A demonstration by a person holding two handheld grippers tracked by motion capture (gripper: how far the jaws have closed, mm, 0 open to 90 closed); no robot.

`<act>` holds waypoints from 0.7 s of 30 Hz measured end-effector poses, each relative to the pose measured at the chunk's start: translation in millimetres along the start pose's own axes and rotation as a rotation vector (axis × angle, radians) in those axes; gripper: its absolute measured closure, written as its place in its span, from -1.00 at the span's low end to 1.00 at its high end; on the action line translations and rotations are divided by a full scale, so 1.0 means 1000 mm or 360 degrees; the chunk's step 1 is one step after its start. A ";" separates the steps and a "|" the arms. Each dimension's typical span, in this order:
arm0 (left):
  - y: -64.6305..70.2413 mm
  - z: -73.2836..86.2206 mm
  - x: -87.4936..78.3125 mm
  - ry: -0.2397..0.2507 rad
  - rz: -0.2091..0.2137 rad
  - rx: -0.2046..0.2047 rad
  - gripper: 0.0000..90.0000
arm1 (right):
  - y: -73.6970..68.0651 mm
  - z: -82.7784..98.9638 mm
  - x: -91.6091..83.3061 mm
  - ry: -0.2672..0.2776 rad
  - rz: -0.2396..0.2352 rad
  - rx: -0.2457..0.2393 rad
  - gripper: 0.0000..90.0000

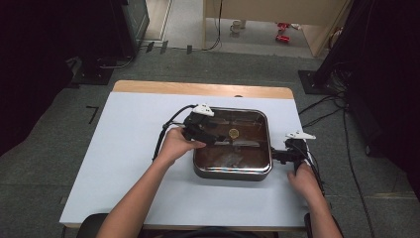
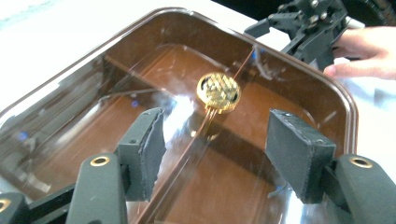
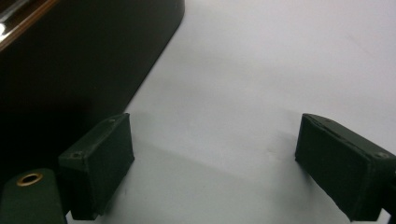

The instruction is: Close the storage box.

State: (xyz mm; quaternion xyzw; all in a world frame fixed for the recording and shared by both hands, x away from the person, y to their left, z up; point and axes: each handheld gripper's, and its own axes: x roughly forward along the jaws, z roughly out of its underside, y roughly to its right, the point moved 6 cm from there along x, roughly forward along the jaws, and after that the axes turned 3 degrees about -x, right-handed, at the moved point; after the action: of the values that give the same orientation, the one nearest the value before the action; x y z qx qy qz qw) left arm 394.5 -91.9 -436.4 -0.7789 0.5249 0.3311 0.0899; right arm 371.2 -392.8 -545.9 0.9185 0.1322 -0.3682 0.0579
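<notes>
A square metal pan [image 1: 232, 173] with a brownish glass lid [image 1: 250, 148] stands right of the table's middle. A gold knob [image 1: 233, 132] [image 2: 218, 90] sits at the lid's centre. My left gripper [image 1: 218, 140] [image 2: 215, 122] hovers over the lid just short of the knob. It is open, its pads [image 2: 145, 140] apart with nothing between them. My right gripper [image 1: 277, 156] [image 3: 212, 123] rests low beside the pan's right wall [image 3: 70, 70]. It is open over bare table, and it also appears in the left gripper view [image 2: 303, 28] past the lid's far corner.
The white table [image 1: 129, 148] has a wooden strip [image 1: 198, 88] along its far edge. Cables [image 1: 327, 111] and black stands [image 1: 317, 79] lie on the carpet to the right. A mug [image 1: 236, 26] and small red items [image 1: 283, 30] sit on the floor beyond.
</notes>
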 end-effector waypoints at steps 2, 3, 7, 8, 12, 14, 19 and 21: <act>-0.001 0.005 -0.007 0.0013 -0.0024 -0.0019 -0.18 | 0.000 0.000 0.000 -0.0001 0.0000 0.0002 -0.76; -0.002 0.007 -0.010 0.0017 -0.0026 -0.0029 -0.18 | 0.000 0.000 0.000 -0.0001 0.0000 0.0003 -0.76; -0.007 0.016 -0.024 0.0067 -0.0085 -0.0031 -0.17 | 0.000 0.000 0.000 0.0000 -0.0001 0.0005 -0.76; -0.008 0.018 -0.027 0.0073 -0.0098 -0.0034 -0.16 | 0.000 0.000 0.000 -0.0001 -0.0001 0.0004 -0.76; -0.011 0.026 -0.036 0.0082 -0.0141 -0.0050 -0.16 | 0.000 0.000 0.000 -0.0001 -0.0001 0.0004 -0.76; -0.013 0.035 -0.043 0.0096 -0.0165 -0.0090 -0.18 | 0.000 0.000 0.000 -0.0001 -0.0001 0.0004 -0.76; -0.016 0.051 -0.053 0.0075 -0.0209 -0.0130 -0.21 | 0.000 0.000 0.000 0.0000 -0.0002 0.0003 -0.76; -0.018 0.057 -0.056 0.0067 -0.0223 -0.0142 -0.21 | 0.000 0.000 0.000 0.0001 -0.0002 0.0003 -0.76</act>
State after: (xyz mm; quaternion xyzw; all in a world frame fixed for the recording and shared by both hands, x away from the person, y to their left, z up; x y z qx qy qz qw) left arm 373.4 -14.5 -449.2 -0.8238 0.4556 0.3306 0.0670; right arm 371.8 -392.9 -545.9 0.9185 0.1325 -0.3681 0.0568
